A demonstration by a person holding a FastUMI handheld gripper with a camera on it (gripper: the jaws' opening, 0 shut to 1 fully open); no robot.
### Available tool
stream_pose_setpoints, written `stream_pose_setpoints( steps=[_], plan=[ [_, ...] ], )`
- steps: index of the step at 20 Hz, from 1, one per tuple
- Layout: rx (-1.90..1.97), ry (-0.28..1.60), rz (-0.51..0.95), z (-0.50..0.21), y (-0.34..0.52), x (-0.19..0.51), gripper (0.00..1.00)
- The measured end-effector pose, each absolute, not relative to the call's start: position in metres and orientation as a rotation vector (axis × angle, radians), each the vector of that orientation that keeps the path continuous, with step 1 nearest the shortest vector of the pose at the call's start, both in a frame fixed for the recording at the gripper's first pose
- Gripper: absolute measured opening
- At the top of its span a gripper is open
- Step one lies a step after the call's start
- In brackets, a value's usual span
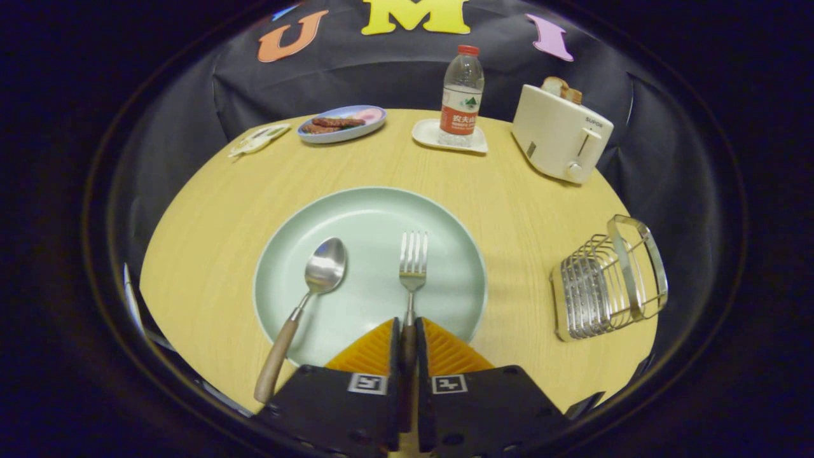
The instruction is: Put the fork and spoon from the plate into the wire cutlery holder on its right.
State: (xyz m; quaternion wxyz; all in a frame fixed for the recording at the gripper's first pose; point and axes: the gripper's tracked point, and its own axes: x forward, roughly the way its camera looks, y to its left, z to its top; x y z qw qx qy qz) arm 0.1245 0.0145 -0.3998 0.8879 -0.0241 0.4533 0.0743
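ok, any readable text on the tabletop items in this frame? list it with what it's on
"SUPOR": on the toaster, near the top of its front face, small but legible.
Bottle label: print is there, too small to read reliably.
Flat packet beside the far plate: too blurred to read.
Gripper, shut on the fork handle: two square coded markers, no words.

The gripper view rides on the gripper (407, 331), low and close over the near rim of the plate (356, 210), looking forward and down along the two fingers clamped on the fork (412, 270) handle. It faces across the plate toward the booth wall, taking in the round table (210, 210) beyond and beside the plate.
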Motion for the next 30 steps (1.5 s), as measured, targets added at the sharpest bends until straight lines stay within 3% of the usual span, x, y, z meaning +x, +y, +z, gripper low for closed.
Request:
stream_pose_setpoints(
  steps=[2, 6, 21, 30],
  plan=[
    [-0.058, 0.949, 0.161, -0.392, 0.014, 0.119, 0.03],
    [-0.026, 0.96, 0.208, -0.381, 0.012, 0.108, 0.01],
    [0.023, 0.908, 0.161, -0.27, -0.115, 0.1, 0.01],
    [0.024, 1.122, 0.139, -0.28, -0.167, 0.077, 0.01]
  ],
)
